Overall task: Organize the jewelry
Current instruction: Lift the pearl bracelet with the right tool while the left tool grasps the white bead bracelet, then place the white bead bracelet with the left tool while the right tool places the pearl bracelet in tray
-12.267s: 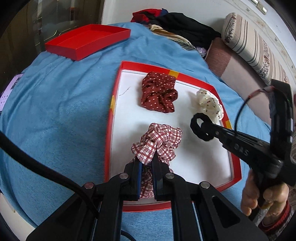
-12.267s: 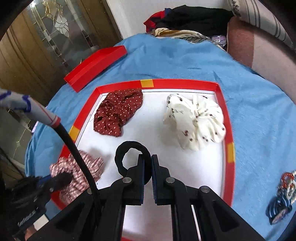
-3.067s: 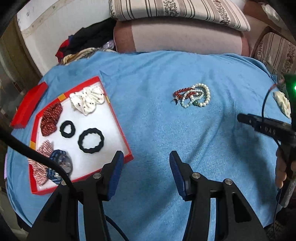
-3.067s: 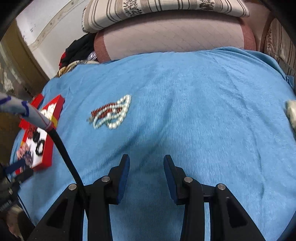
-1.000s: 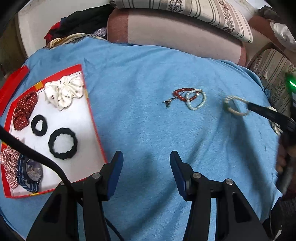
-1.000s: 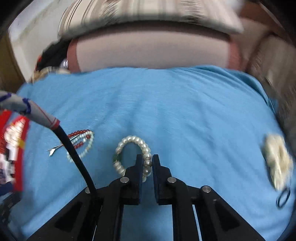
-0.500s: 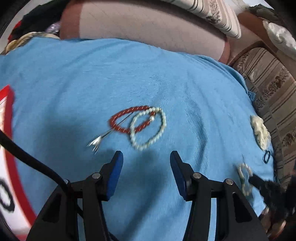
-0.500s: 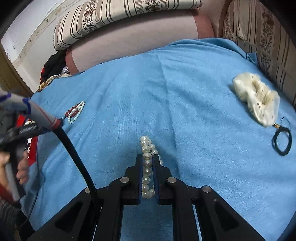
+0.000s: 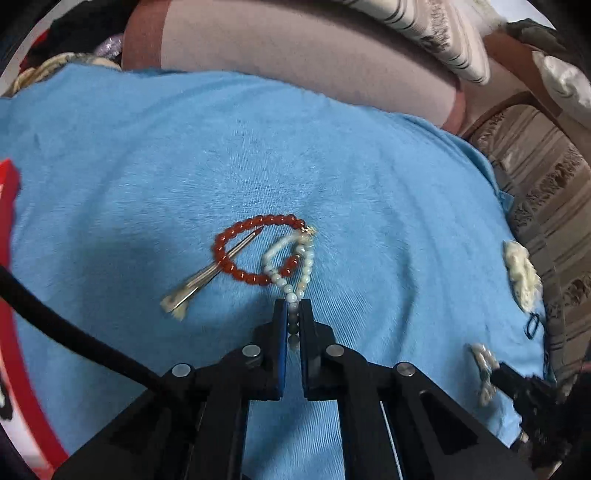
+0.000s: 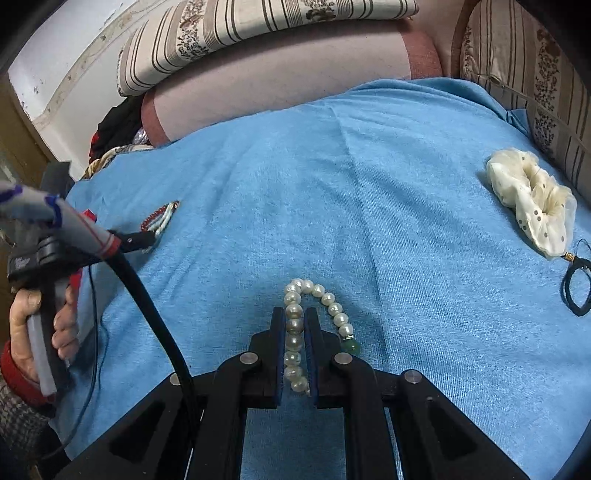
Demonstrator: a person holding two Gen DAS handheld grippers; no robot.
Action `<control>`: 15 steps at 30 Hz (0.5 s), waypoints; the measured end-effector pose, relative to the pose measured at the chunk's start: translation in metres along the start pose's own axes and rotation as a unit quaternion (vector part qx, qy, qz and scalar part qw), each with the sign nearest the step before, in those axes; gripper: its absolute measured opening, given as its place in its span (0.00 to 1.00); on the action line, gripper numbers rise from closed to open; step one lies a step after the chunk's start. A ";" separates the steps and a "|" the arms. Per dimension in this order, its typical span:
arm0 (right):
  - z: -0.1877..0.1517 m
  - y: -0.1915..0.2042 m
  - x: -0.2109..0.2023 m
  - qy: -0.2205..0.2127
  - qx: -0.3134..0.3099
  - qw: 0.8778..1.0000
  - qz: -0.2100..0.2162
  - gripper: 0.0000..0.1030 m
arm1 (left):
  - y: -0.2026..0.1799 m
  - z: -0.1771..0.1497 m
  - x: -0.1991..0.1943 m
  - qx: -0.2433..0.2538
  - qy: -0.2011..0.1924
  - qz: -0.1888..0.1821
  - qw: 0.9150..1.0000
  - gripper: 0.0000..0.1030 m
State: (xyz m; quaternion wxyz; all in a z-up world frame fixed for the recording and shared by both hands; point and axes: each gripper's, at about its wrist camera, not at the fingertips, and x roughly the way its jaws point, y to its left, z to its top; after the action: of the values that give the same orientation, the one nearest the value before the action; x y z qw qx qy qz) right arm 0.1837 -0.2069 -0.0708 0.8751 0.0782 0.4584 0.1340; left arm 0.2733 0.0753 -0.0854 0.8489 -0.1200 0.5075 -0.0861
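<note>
Left wrist view: blue cloth (image 9: pixel 147 155) over the whole surface, red tray (image 9: pixel 9 280) edge at far left. Near the middle, red bead bracelet (image 9: pixel 255 249) lying in a loop, a metal hair clip (image 9: pixel 201 280) slanted across its left side, a pale bead bracelet (image 9: pixel 291 269) overlapping its right side. Left gripper (image 9: pixel 292 317) tilted down, jaws pinched tight on the near end of the pale bead bracelet — beads visible between the pads.

Right wrist view: striped cushion (image 10: pixel 258 33) behind the cloth, cream scrunchie (image 10: pixel 532 199) at right, a thin black hair tie (image 10: pixel 576 291) just beside it. Right gripper (image 10: pixel 294 332) angled down, jaws clamped on a pearl bracelet (image 10: pixel 325 299) with one green bead — its loop curling just past the tips over the cloth. At left, a hand (image 10: pixel 44 328) with a red cuff wrapped round the other gripper's handle.
</note>
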 end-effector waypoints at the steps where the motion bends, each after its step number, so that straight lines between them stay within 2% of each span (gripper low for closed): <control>1: 0.001 0.003 -0.004 -0.004 -0.004 1.000 0.000 0.10 | -0.001 -0.005 -0.012 0.004 -0.007 0.003 1.000 0.05; 8: 0.004 0.028 -0.025 -0.017 -0.024 0.999 0.015 0.10 | 0.010 -0.030 -0.086 0.010 -0.044 0.003 0.999 0.05; 12: 0.004 0.054 -0.031 -0.019 -0.048 0.998 0.031 0.10 | 0.035 -0.047 -0.124 -0.009 -0.060 0.002 0.998 0.05; 15: 0.006 0.079 -0.032 -0.016 -0.067 0.996 0.050 0.10 | 0.056 -0.058 -0.146 -0.020 -0.070 0.018 0.997 0.05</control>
State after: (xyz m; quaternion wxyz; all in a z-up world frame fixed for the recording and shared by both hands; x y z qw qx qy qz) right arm 0.1585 -0.1417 -0.0217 0.8778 0.0443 0.4298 0.2068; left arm 0.1550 0.1614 -0.0054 0.8812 -0.1337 0.4504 -0.0523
